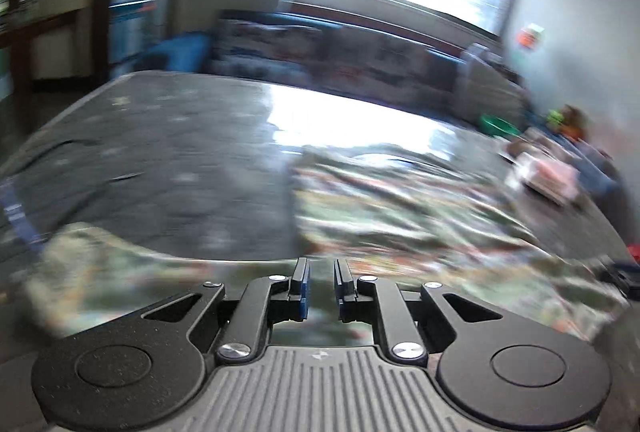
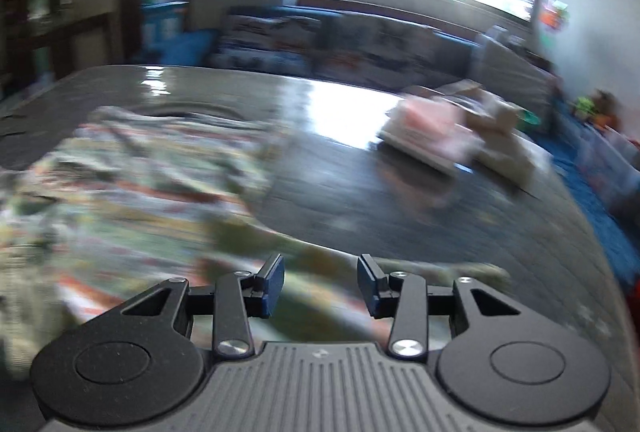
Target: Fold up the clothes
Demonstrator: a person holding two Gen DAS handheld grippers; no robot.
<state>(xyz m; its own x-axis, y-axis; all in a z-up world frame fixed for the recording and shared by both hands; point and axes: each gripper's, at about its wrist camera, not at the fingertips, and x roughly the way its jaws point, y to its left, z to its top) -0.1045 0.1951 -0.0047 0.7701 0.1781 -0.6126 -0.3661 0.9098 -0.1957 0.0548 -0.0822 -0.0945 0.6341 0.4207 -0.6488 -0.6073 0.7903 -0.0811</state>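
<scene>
A multicoloured patterned garment [image 1: 400, 208] lies spread on a dark glossy table [image 1: 180, 136]; both views are motion-blurred. In the left wrist view it fills the right half, and a part of it [image 1: 92, 264] reaches to the left, just ahead of my left gripper [image 1: 321, 272]. That gripper's jaws stand a narrow gap apart, over the garment's near edge, with nothing clamped. In the right wrist view the garment [image 2: 132, 184] covers the left half. My right gripper [image 2: 321, 268] is open and empty, low over the garment's near right edge.
A stack of folded clothes, pink and beige [image 2: 452, 136], lies at the table's far right; it also shows in the left wrist view [image 1: 548, 176]. A sofa [image 2: 340, 44] and a bright window stand behind the table. Blue items and toys lie at the right wall.
</scene>
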